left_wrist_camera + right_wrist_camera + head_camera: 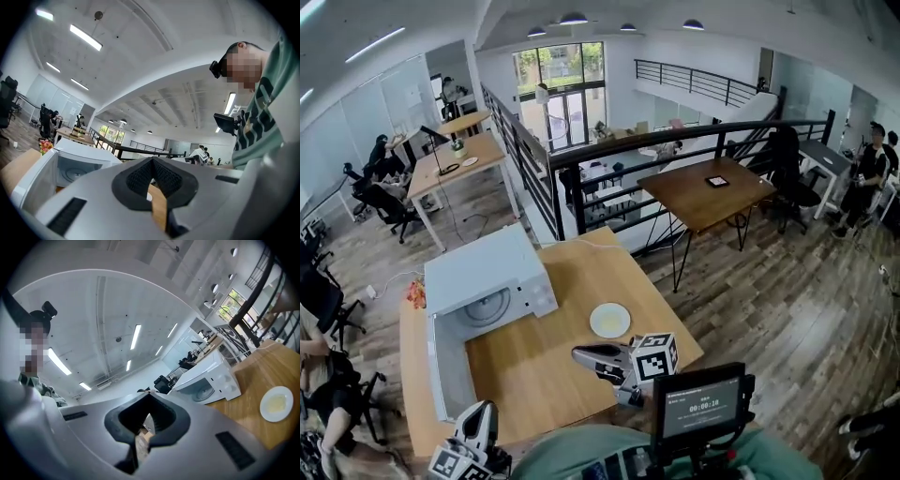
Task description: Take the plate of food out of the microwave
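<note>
**Plate out on the table, both tongs shut and empty**

The big wooden table [534, 375] lay under both my tongs. The white microwave [487, 272] stood ahead of my left tongs [476, 410], and its door [445, 375] hung wide open just beside them. I could see the round glass tray inside, with nothing on it.

The plate [610, 320] sat flat on the table, just past the tip of my right tongs [578, 354], not touching them. It had something pale yellow [276, 403] on it.

Both tongs were squeezed shut with nothing between the jaws.

I think the job was as good as done. To finish well, I should keep my right tongs clear of the plate so I don't bump it. If I wanted to move it, I would open the jaws first and grab the rim, keeping it level.
</note>
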A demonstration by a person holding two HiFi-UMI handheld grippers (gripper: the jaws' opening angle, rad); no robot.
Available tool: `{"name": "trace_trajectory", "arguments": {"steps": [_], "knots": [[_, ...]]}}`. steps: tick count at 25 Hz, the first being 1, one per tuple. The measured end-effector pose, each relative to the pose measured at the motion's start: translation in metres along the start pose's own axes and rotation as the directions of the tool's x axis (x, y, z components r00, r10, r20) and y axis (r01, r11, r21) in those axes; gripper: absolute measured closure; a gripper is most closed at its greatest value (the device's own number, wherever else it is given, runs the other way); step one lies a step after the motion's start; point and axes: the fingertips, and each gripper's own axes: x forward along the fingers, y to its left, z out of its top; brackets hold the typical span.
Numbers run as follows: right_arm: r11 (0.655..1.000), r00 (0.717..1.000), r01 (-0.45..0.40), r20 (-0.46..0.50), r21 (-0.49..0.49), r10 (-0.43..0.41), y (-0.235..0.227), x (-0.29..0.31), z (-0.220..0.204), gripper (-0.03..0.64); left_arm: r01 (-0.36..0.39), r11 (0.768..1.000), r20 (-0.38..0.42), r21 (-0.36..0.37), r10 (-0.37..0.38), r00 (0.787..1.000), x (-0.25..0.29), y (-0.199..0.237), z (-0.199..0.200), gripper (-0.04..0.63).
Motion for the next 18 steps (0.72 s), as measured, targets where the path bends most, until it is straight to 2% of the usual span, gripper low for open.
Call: {"name": "trace_trajectory", "arguments": {"steps": [8, 12, 15, 17, 18], "knots": [[0.994, 0.999, 0.022, -0.024, -0.110, -0.025, 0.008, 0.024, 0.018, 0.611, -0.003, 1.000, 0.030, 0.003, 0.003, 1.000, -0.003, 0.024, 0.013, 0.603], [0.990, 0.998, 0.044, -0.029, -0.135, -0.049, -0.010, 0.019, 0.022, 0.611, -0.019, 1.000, 0.031, 0.014, 0.018, 0.999, 0.010, 0.032, 0.010, 0.604], [0.983, 0.995, 0.078, -0.048, -0.167, -0.087, -0.025, 0.023, 0.023, 0.611, -0.057, 0.998, 0.039, 0.014, 0.056, 0.998, 0.014, 0.049, 0.016, 0.604], [0.952, 0.984, 0.139, -0.071, -0.271, -0.164, -0.032, 0.027, 0.027, 0.611, -0.098, 0.995, 0.051, 0.007, 0.097, 0.994, 0.016, 0.063, 0.024, 0.603], [0.913, 0.972, 0.184, -0.069, -0.364, -0.224, -0.038, 0.028, 0.031, 0.611, -0.114, 0.993, 0.053, -0.001, 0.114, 0.992, 0.018, 0.069, 0.027, 0.603]]}}
